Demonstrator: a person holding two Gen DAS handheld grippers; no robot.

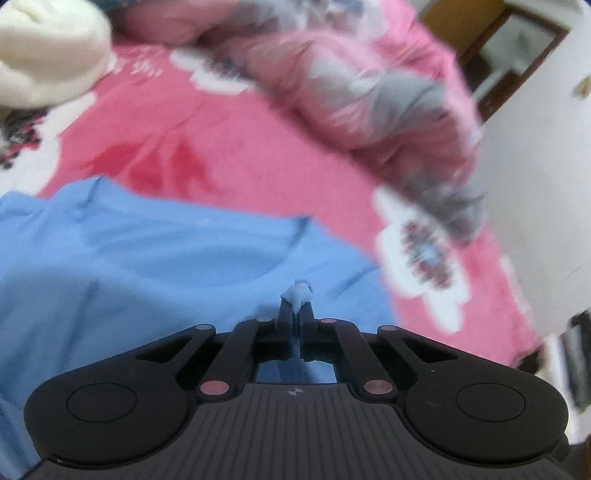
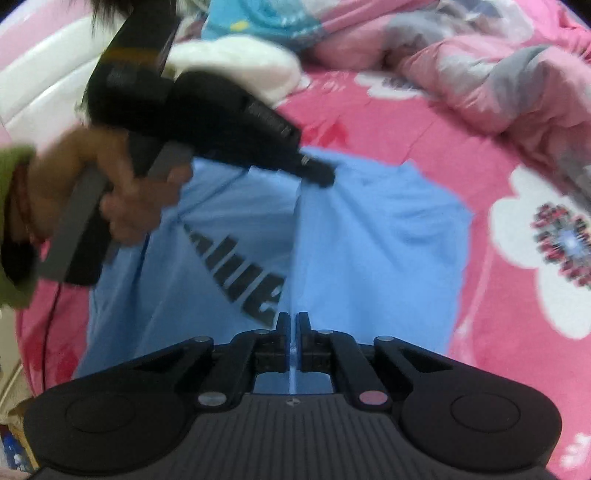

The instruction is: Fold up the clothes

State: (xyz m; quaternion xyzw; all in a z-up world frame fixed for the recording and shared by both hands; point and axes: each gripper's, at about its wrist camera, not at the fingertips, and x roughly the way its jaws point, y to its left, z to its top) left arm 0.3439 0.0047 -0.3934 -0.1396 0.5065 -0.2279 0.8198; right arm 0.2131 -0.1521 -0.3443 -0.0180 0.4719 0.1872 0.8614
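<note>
A light blue T-shirt (image 2: 376,236) with dark lettering lies partly lifted over the pink flowered bedspread (image 2: 424,122). My right gripper (image 2: 293,319) is shut on a fold of the shirt, which stretches as a taut ridge away from it. At the far end of that ridge the left gripper (image 2: 319,177), held by a person's hand (image 2: 122,199) in a green sleeve, pinches the cloth. In the left wrist view my left gripper (image 1: 296,308) is shut on a small bunch of the blue T-shirt (image 1: 147,266), which spreads below and to the left.
A crumpled pink and grey quilt (image 1: 369,92) lies across the far side of the bed. A white pillow (image 1: 44,55) sits at the far left, and a blue cloth (image 2: 258,18) beyond it. The bed's edge and a white wall (image 1: 535,184) are on the right.
</note>
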